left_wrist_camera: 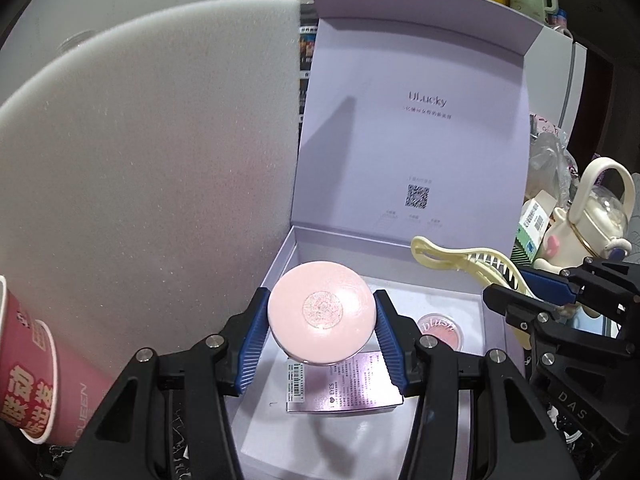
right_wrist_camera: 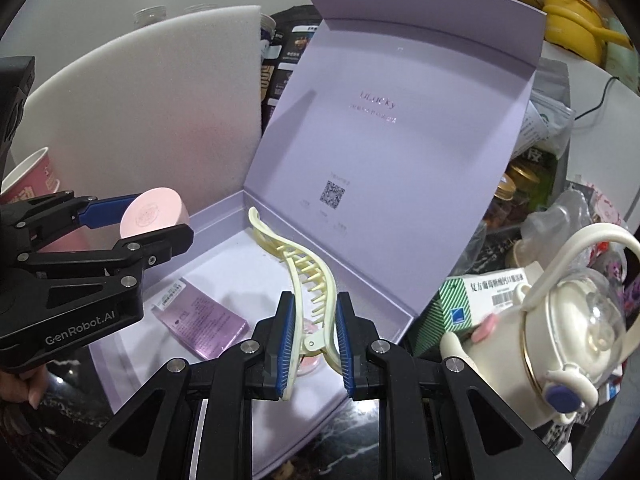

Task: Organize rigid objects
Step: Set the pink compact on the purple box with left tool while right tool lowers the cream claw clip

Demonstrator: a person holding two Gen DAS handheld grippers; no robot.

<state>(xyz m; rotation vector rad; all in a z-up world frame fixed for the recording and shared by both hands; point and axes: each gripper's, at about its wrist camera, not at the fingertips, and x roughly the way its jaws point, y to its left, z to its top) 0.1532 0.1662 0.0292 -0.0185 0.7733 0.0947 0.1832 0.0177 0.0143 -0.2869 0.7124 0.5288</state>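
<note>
L gripper (left_wrist_camera: pixel 322 322): clamped on round pale-pink compact (left_wrist_camera: pixel 322 312), held above open lilac cardboard gift box (left_wrist_camera: pixel 280 256) | R gripper (right_wrist_camera: pixel 314 334): clamped on cream plastic claw hair clip (right_wrist_camera: pixel 298 268), over same box | box floor: pink rectangular packet (right_wrist_camera: pixel 200 314), small blush pot (left_wrist_camera: pixel 440 330)

Black marbled tabletop (right_wrist_camera: pixel 352 432) — lilac gift box (right_wrist_camera: pixel 360 128), paper cup (left_wrist_camera: pixel 36 364), cream kettle (right_wrist_camera: pixel 560 344).

Even indoor light from above, fairly bright. Soft shadows on box lid (left_wrist_camera: pixel 416 120) & box floor (right_wrist_camera: pixel 248 280). Strong fisheye bend w/ dark corners. Centres sharp, edges slightly soft.
</note>
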